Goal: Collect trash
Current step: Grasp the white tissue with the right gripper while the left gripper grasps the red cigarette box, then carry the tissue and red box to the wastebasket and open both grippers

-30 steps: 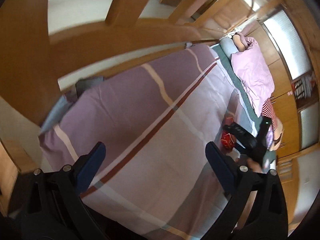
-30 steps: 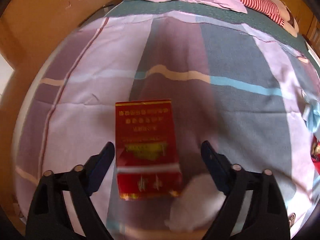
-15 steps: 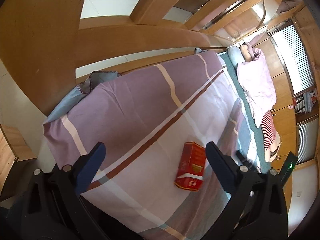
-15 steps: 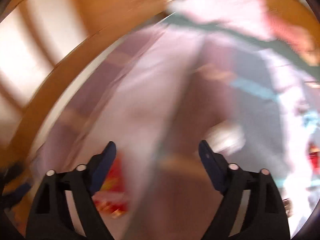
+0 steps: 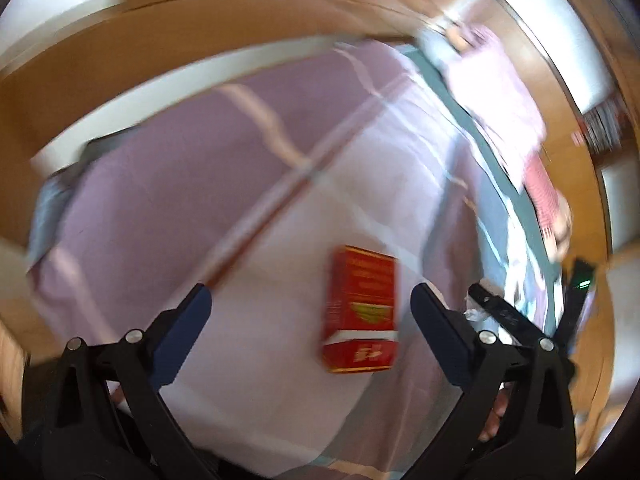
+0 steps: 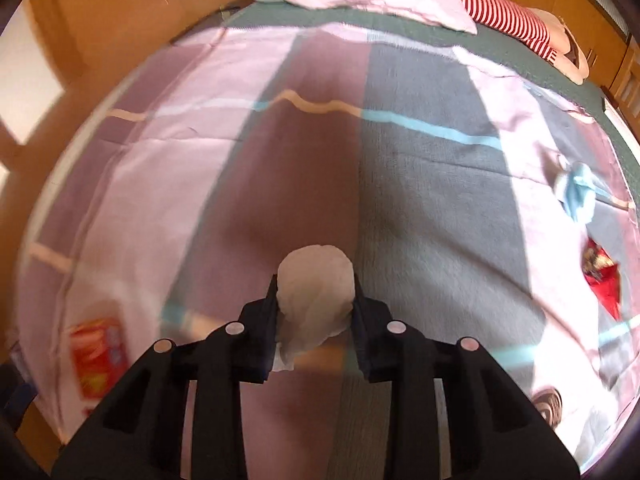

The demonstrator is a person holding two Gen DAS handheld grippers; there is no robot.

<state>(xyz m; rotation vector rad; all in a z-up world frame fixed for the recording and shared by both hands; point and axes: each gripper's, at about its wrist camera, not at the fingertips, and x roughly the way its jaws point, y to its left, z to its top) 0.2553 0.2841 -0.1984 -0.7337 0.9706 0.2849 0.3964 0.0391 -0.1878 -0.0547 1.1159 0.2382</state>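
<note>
A: What sits between the jaws right now?

B: On the right gripper [image 6: 315, 304], the jaws are closing on a crumpled white tissue [image 6: 316, 280]; both pads look pressed against its sides. The left gripper [image 5: 310, 332] stands wide, holding nothing.

A: And the red carton [image 5: 362, 308]?

B: It lies flat on the striped bedsheet [image 5: 200, 208], inside the left gripper's gap but nearer its right-hand finger, long axis running away along the fingers. The tissue is just beyond the carton's right side, so the left hand is the nearer one for the carton.

A: Other trash?

B: Well beyond the tissue from the carton lie a blue scrap [image 6: 578, 192] and a red wrapper [image 6: 602, 276].

A: Changed since a second ago?

B: Then the right jaws stood wide around the carton, tissue beside it; the left view showed the carton far off right.
</note>
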